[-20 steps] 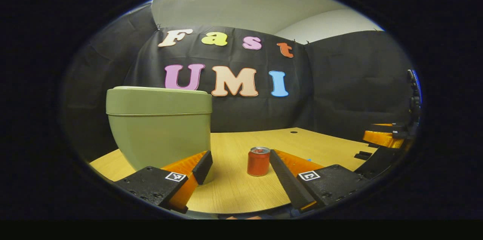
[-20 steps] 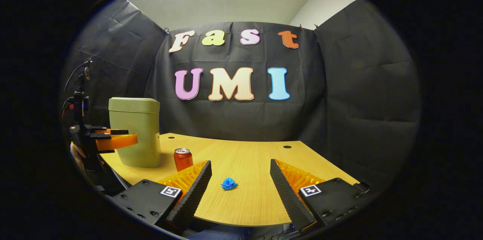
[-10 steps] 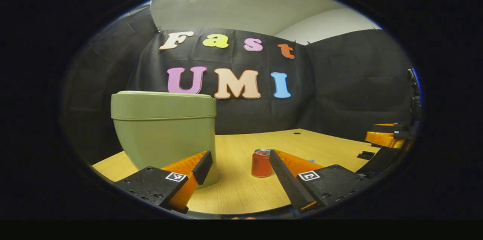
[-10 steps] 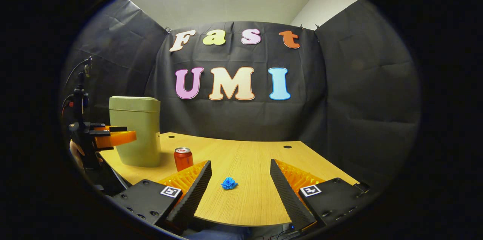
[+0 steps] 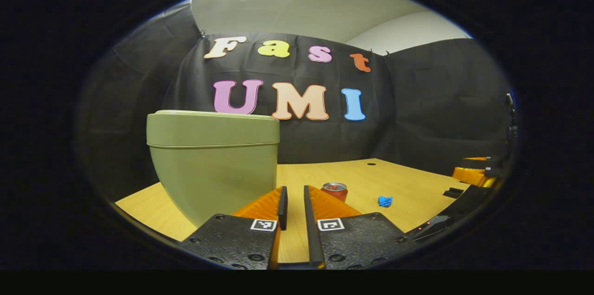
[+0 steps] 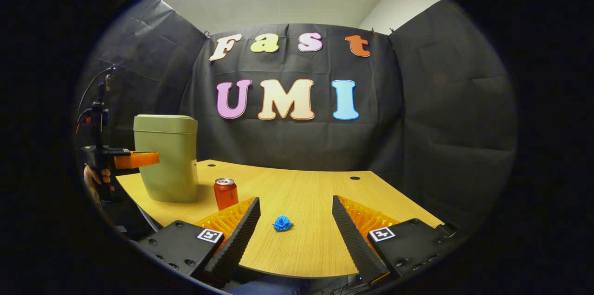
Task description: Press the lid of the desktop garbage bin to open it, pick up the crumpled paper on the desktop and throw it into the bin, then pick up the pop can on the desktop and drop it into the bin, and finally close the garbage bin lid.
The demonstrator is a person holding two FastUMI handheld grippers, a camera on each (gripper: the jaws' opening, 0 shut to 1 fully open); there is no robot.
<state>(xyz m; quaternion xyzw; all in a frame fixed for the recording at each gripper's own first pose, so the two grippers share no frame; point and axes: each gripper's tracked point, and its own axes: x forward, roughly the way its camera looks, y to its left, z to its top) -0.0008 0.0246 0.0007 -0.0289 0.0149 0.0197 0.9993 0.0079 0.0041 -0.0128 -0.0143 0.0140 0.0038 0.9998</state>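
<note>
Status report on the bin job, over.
Left gripper shut, empty, near bin. Right gripper open. Lid closed; paper, can on desk. Nothing blocking.

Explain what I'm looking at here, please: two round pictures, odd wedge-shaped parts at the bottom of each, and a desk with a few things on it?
There is no robot arm: a person holds a two-finger tool in each hand. Each picture comes from a camera riding on one tool, looking forward along its own fingers.

In the left gripper view, the left gripper has its fingers nearly together with nothing between them, facing the green garbage bin, whose lid is down. In the right gripper view, the right gripper is spread wide and holds nothing. At that view's left edge you see the other tool and the hand holding it.

On the wooden desk stand the bin and a red pop can; a blue crumpled paper lies farther right.
</note>
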